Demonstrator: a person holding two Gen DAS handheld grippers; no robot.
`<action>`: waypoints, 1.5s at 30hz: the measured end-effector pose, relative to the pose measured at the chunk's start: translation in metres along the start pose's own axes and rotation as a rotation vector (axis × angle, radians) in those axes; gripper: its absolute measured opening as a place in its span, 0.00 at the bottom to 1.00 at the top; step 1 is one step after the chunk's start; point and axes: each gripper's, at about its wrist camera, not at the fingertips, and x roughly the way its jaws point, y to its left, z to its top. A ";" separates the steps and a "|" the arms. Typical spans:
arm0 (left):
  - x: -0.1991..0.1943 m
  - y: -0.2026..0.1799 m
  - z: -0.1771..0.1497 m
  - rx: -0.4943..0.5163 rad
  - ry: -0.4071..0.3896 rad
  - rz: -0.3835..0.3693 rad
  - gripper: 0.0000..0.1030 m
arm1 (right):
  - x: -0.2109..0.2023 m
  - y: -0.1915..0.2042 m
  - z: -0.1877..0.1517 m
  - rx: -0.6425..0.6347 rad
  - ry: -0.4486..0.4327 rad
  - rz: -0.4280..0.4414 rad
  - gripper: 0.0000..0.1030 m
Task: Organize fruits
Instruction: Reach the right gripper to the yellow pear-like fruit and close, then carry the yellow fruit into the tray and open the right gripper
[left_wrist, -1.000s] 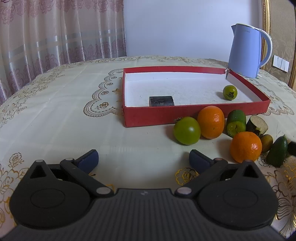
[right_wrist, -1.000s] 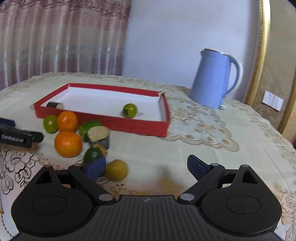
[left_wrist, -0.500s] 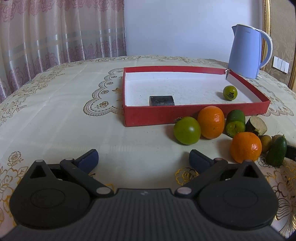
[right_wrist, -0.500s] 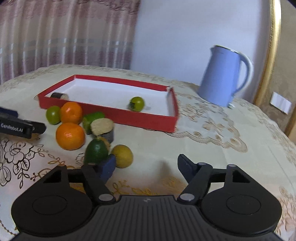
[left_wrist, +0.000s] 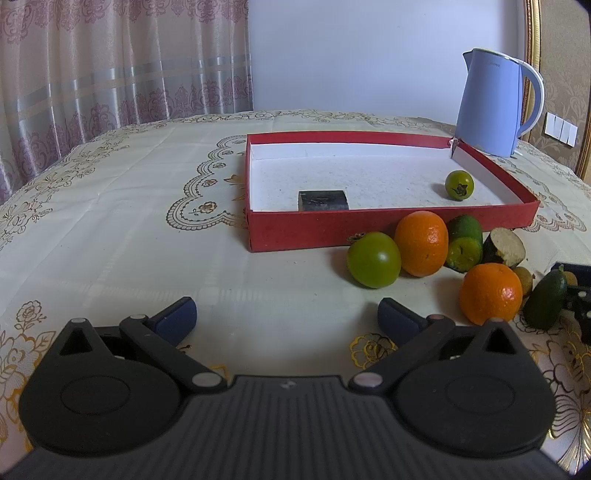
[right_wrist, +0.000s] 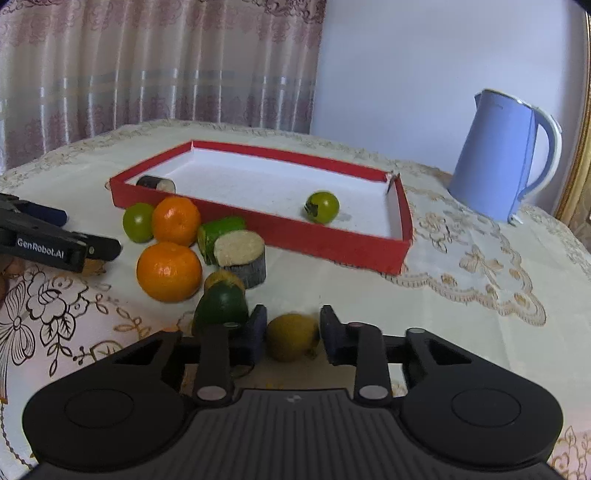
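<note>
Left gripper (left_wrist: 286, 314): jaws wide apart, empty, above bare tablecloth (left_wrist: 110, 229). Loose fruit lies at 2 o'clock before the red tray (left_wrist: 388, 225). Right gripper (right_wrist: 291, 334): jaws straddle a small yellow fruit (right_wrist: 291, 336), a gap showing on the right — not clamped. Risk: the left finger (right_wrist: 253, 334) touches the dark green fruit (right_wrist: 221, 304) at 10 o'clock — closing may nudge it, or squirt the round fruit free.

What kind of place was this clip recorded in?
Most likely a home dining or living room: a table under an embroidered tablecloth, patterned curtains behind it, and a blue electric kettle beside a red tray of fruit.
</note>
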 end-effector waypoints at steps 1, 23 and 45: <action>0.000 0.000 0.000 0.000 0.000 0.000 1.00 | -0.001 0.001 -0.001 0.003 -0.003 -0.006 0.29; 0.000 0.001 0.000 0.000 0.000 0.000 1.00 | -0.010 -0.009 0.017 0.011 -0.050 -0.160 0.28; 0.000 0.001 0.000 -0.001 -0.001 -0.001 1.00 | 0.071 -0.022 0.087 -0.019 -0.029 -0.184 0.28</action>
